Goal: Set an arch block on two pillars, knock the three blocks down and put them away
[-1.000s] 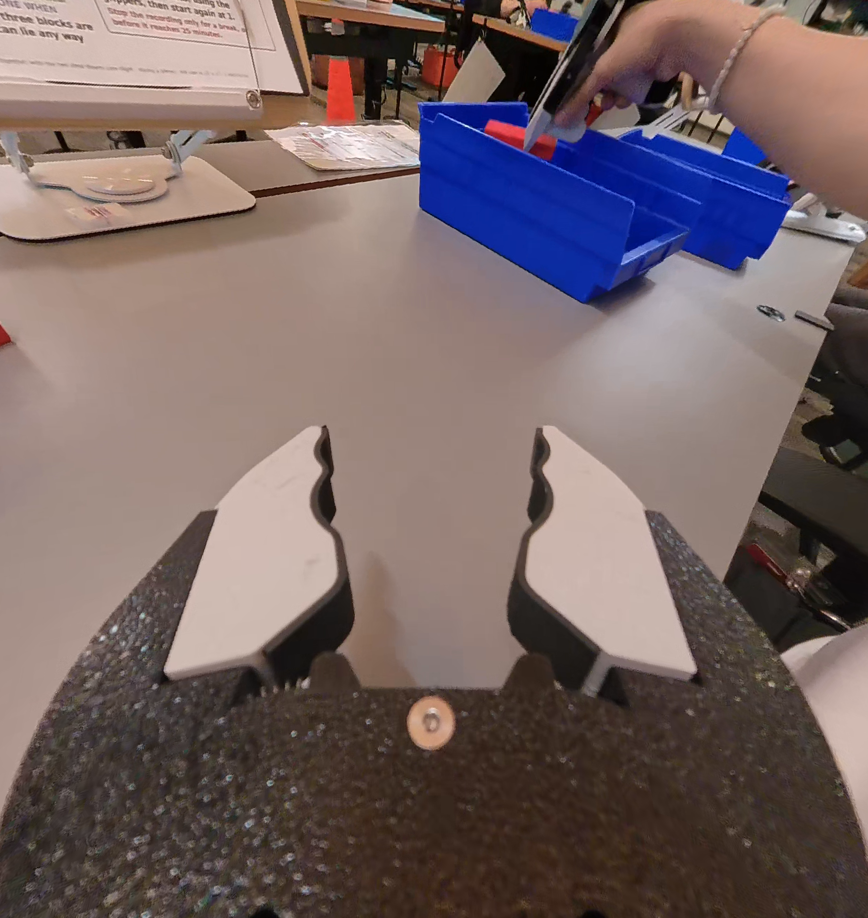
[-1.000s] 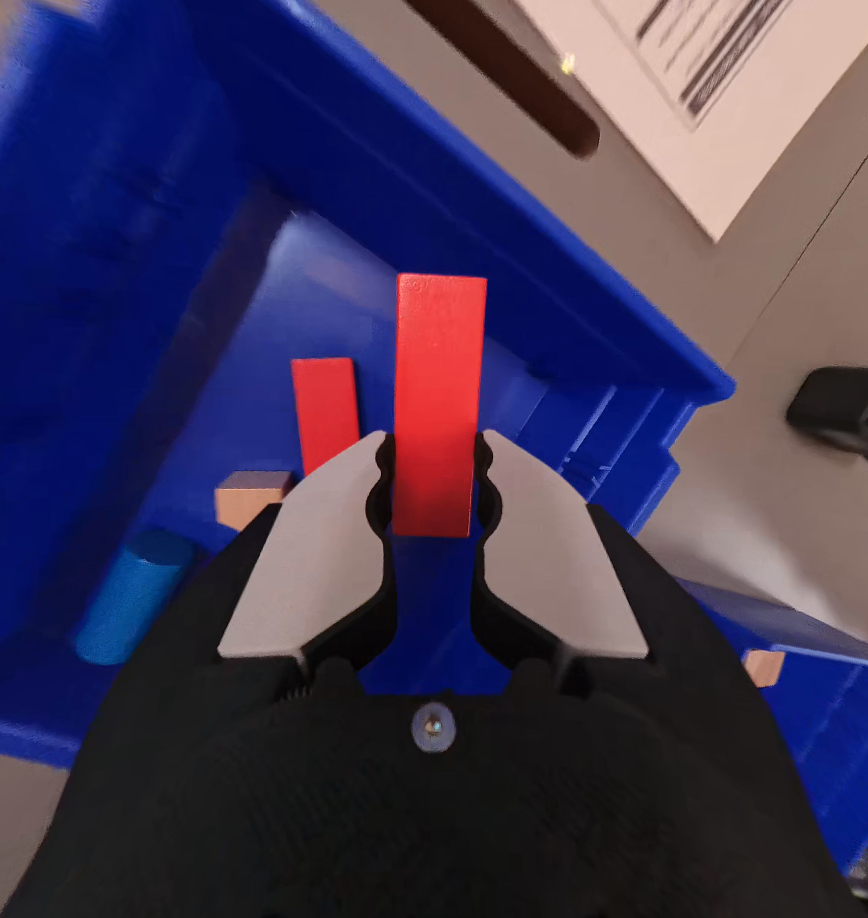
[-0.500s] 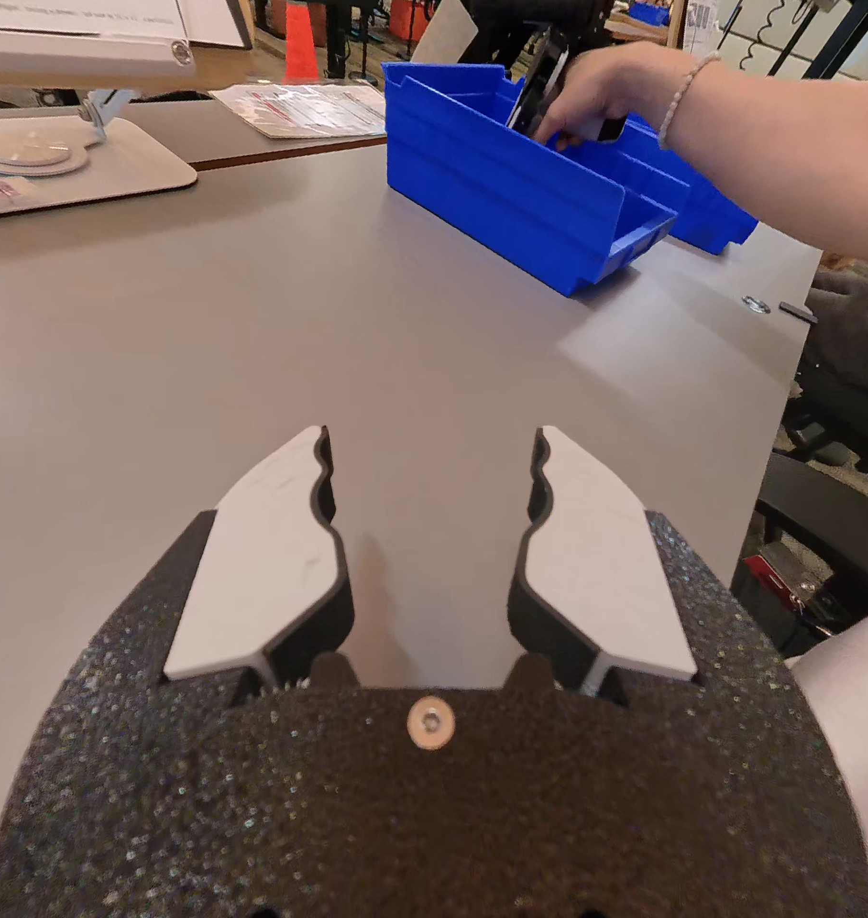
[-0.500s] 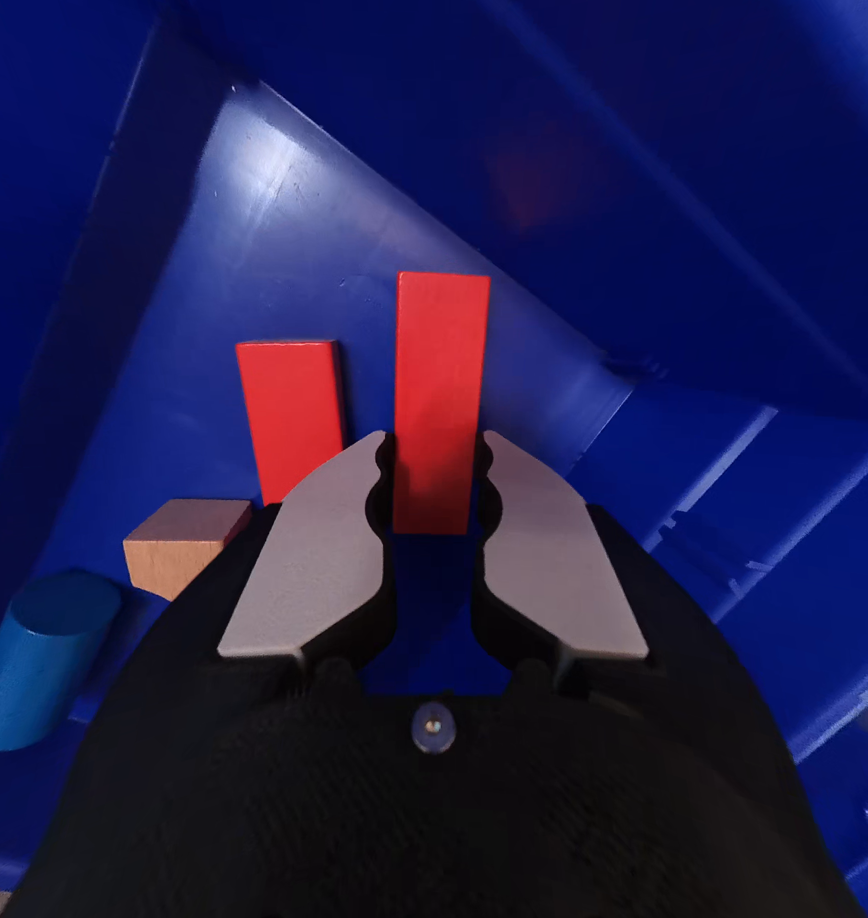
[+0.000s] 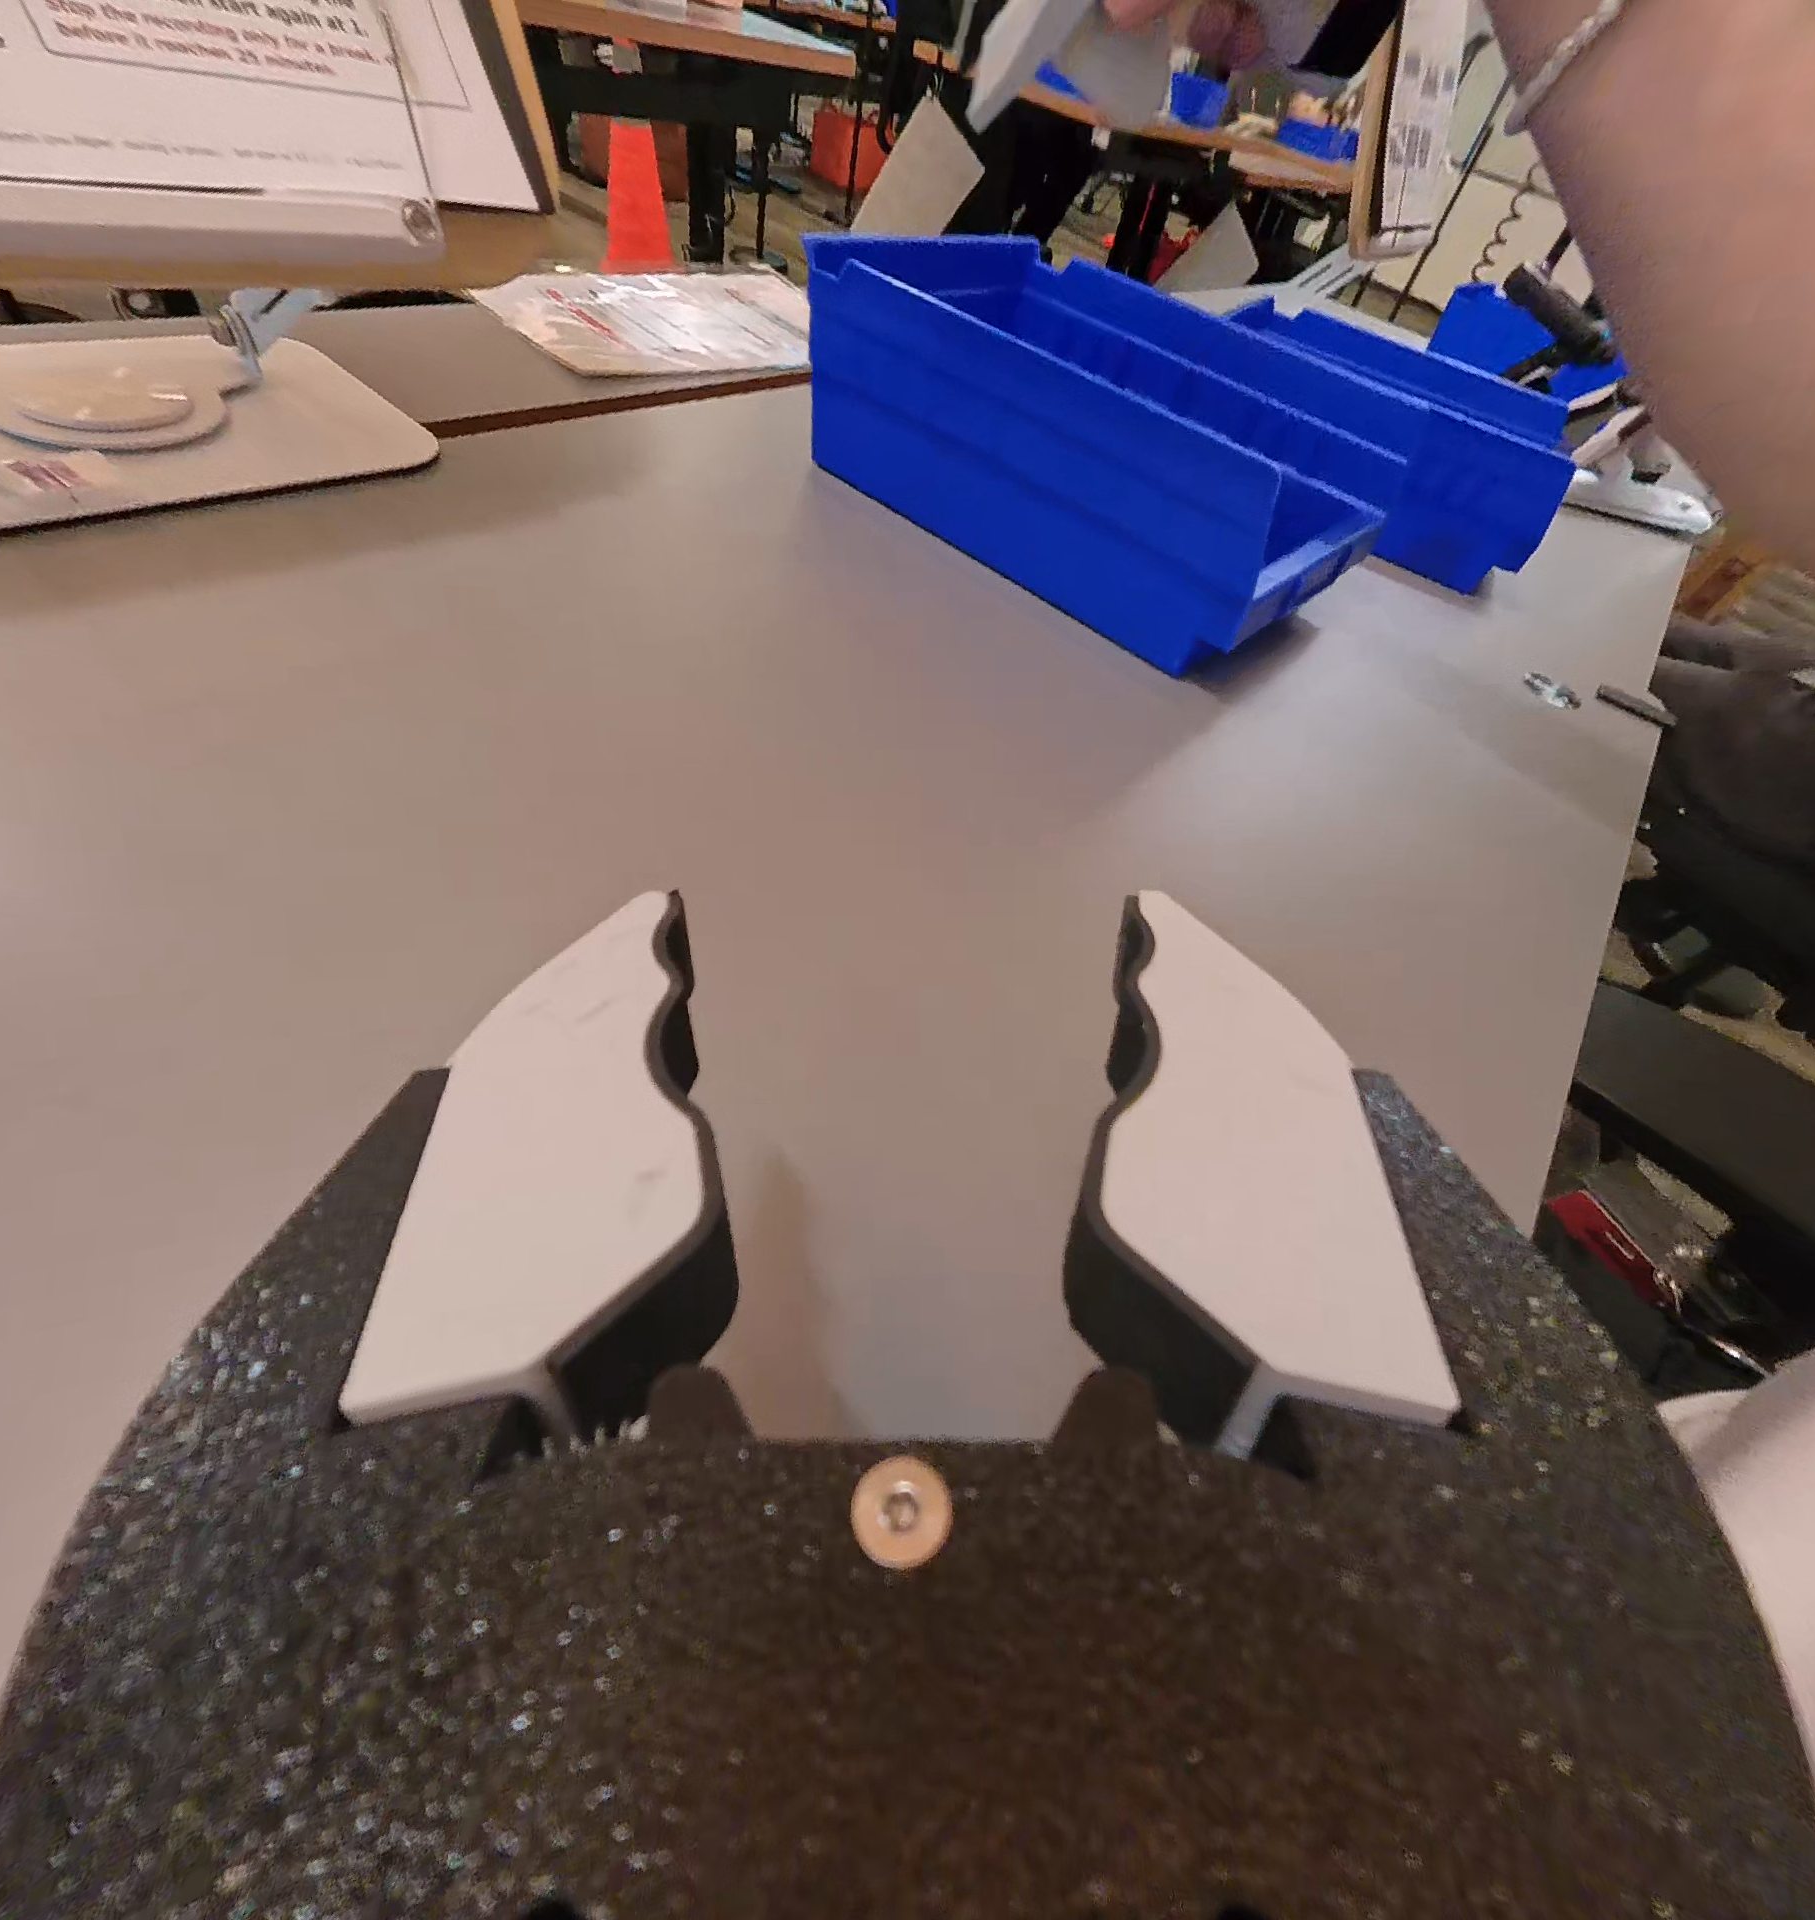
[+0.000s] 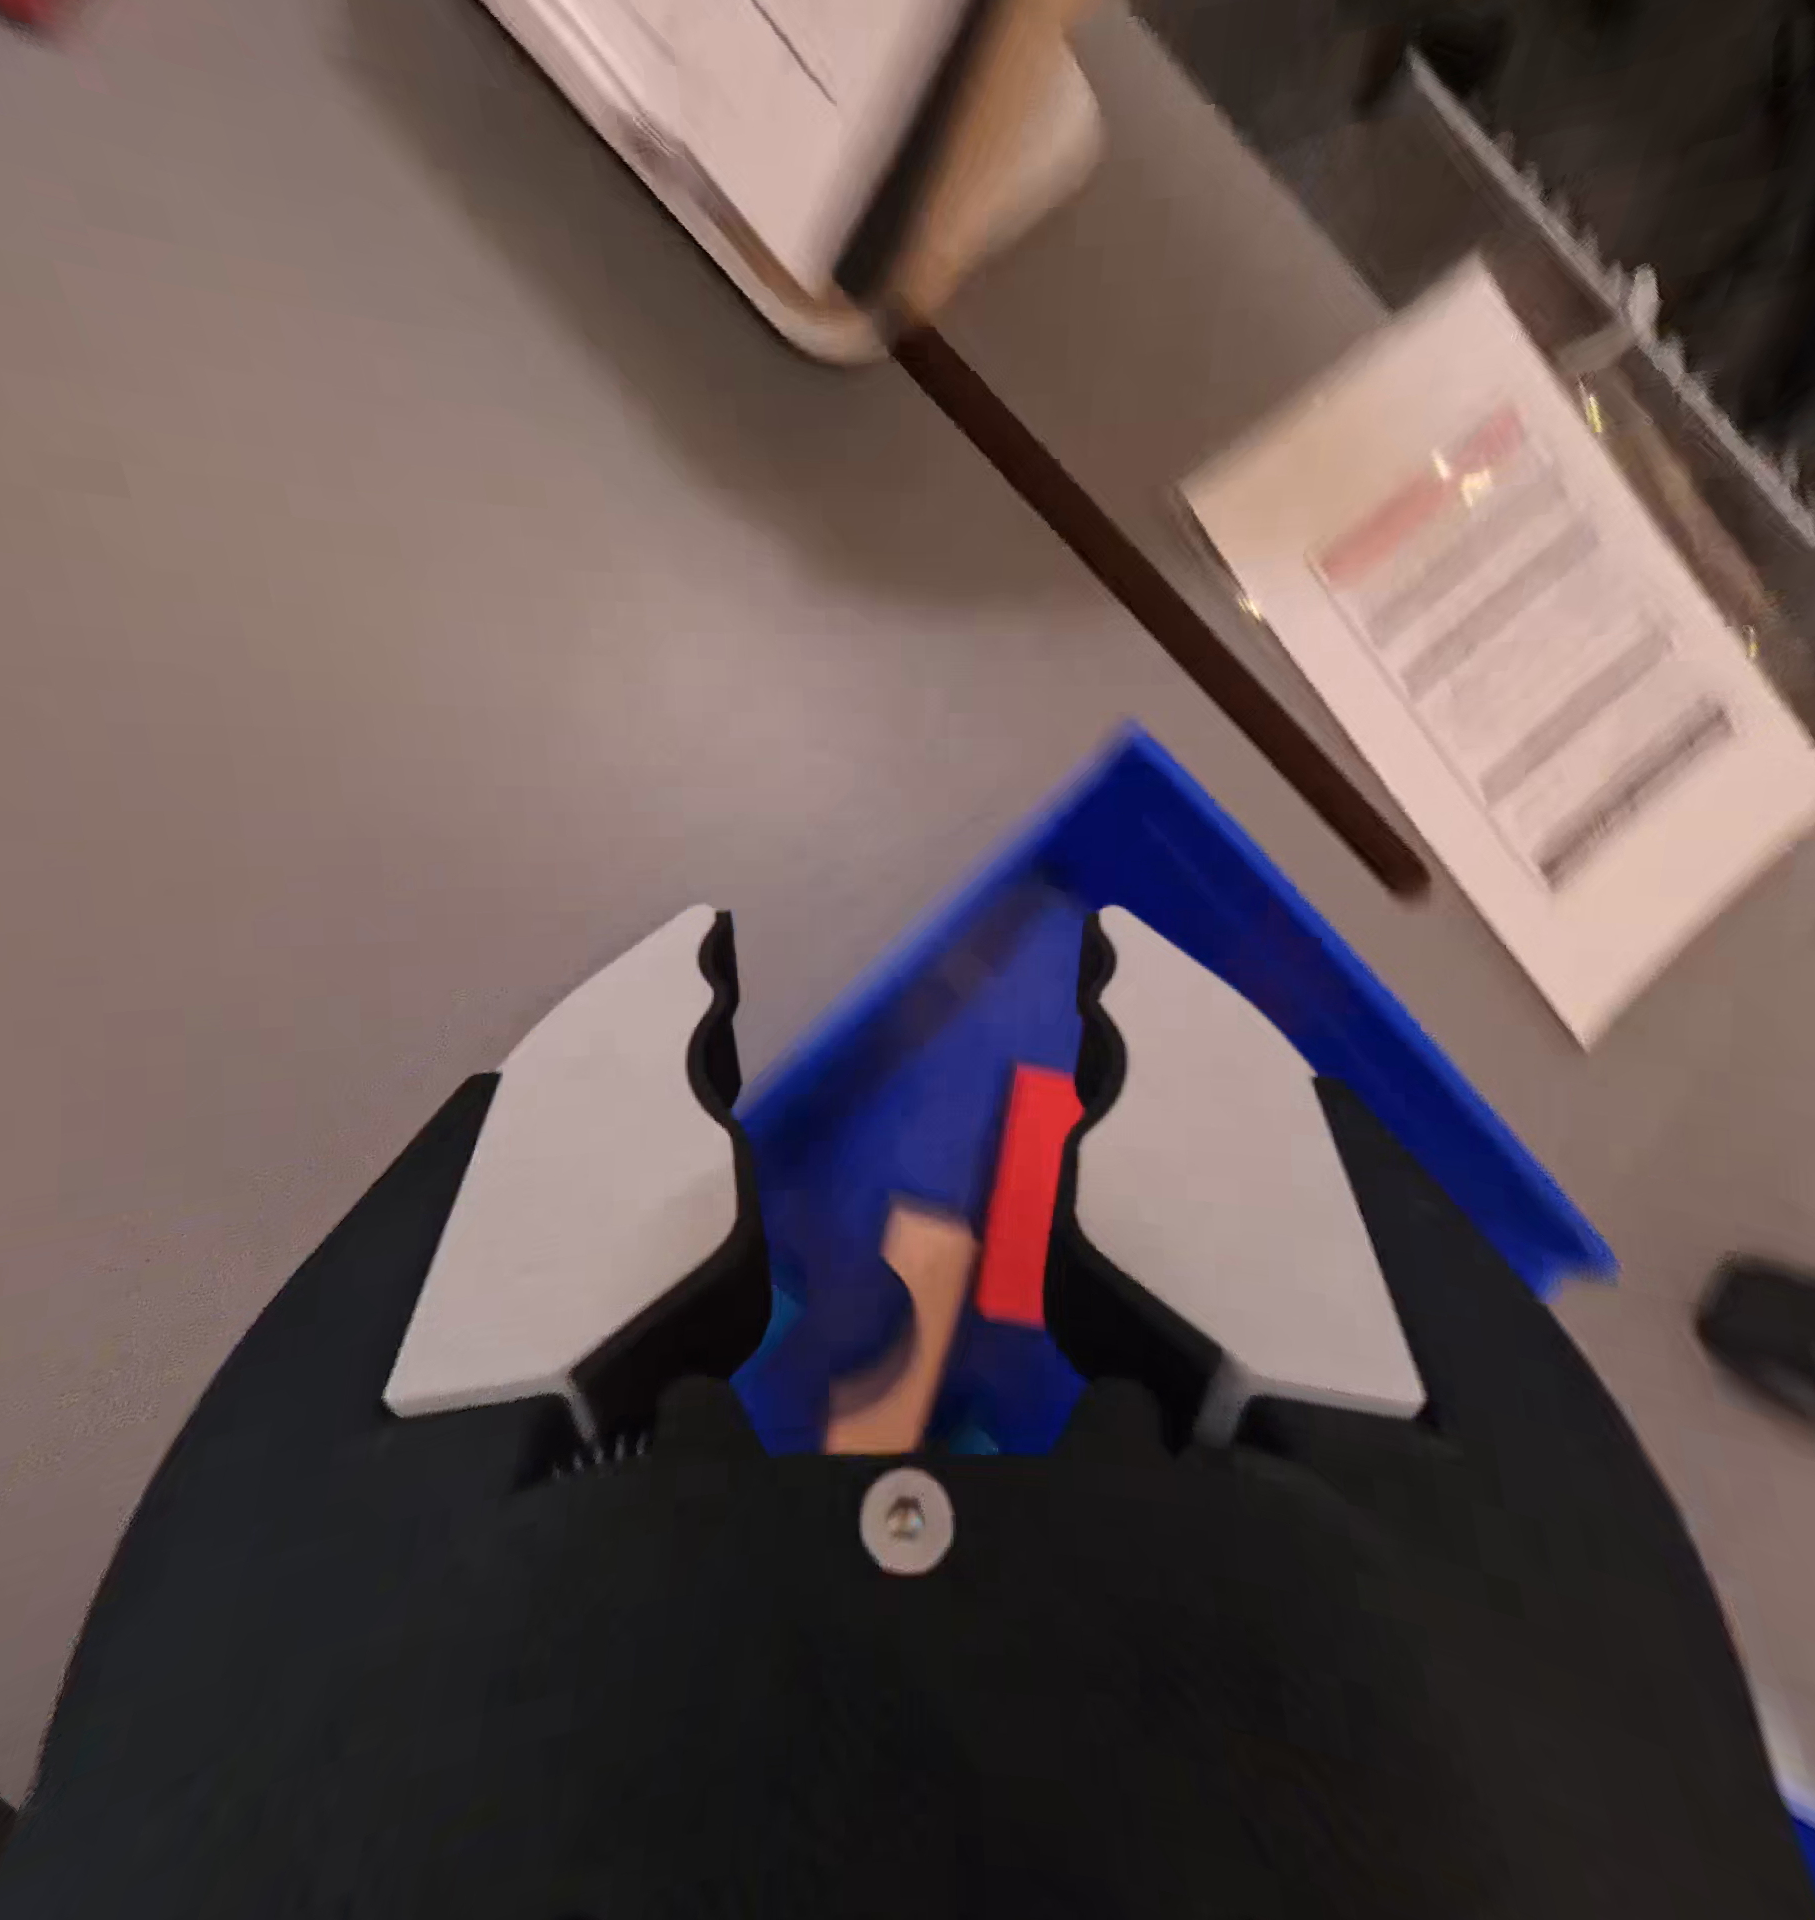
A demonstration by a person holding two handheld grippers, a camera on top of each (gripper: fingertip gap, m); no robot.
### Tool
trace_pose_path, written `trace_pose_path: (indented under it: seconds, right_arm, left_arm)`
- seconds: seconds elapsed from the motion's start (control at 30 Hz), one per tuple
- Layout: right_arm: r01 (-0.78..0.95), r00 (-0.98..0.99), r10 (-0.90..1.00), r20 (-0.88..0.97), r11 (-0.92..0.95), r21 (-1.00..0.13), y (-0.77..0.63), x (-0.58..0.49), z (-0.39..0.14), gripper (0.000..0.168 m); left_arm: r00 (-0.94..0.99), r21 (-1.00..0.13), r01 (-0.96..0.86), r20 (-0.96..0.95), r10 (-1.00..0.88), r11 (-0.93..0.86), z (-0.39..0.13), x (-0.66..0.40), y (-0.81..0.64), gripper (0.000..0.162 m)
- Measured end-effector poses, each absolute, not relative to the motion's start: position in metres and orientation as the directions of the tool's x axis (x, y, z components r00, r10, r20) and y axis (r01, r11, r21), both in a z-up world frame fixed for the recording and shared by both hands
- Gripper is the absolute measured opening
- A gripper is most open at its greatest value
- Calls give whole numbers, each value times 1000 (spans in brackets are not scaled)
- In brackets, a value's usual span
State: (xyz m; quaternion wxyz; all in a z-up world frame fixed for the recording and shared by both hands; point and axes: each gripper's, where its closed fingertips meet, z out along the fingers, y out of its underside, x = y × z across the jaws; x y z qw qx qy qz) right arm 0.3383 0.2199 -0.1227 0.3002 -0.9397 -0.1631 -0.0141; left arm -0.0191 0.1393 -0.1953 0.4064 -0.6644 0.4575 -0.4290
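Note:
My right gripper point(image 6: 908, 920) is open and empty, held high above the corner of a blue bin point(image 6: 1225, 904). Between its fingers I see a red block point(image 6: 1028, 1195) and a tan wooden arch block point(image 6: 908, 1340) lying in the bin below. The view is blurred by motion. My left gripper point(image 5: 903, 904) is open and empty, low over the bare grey table point(image 5: 467, 748). In the left wrist view the blue bin point(image 5: 1069, 457) stands ahead to the right, and the right gripper shows at the top edge point(image 5: 1048, 52) in a person's hand.
A second blue bin point(image 5: 1443, 457) stands behind the first. A document stand on a white base point(image 5: 155, 436) is at the far left. A laminated sheet point(image 5: 664, 322) lies behind the bin, also in the right wrist view point(image 6: 1516, 644). The table's right edge point(image 5: 1609, 935) drops to chairs.
My right gripper lowered the red block into the bin, opened and let it go, then rose up and out of the bin. My left gripper stayed open over the table.

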Motion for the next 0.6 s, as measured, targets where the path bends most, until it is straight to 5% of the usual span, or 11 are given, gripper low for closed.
trace_pose_path:
  seconds: [0.03,0.2,0.6]
  right_arm:
    - [346,930,348,116,-729,-590,231,308,-115,64]
    - [445,836,543,79,-587,-677,299,155,-118,68]
    - [790,500,856,129,-390,-473,410,-22,-234,70]
  left_arm:
    - [215,-935,-247,204,-955,-256,-194,-19,142,77]
    - [229,-937,-203,236,-944,-283,-186,-25,154,77]
    - [354,-935,-212,197,-914,-284,-199,-101,164,78]
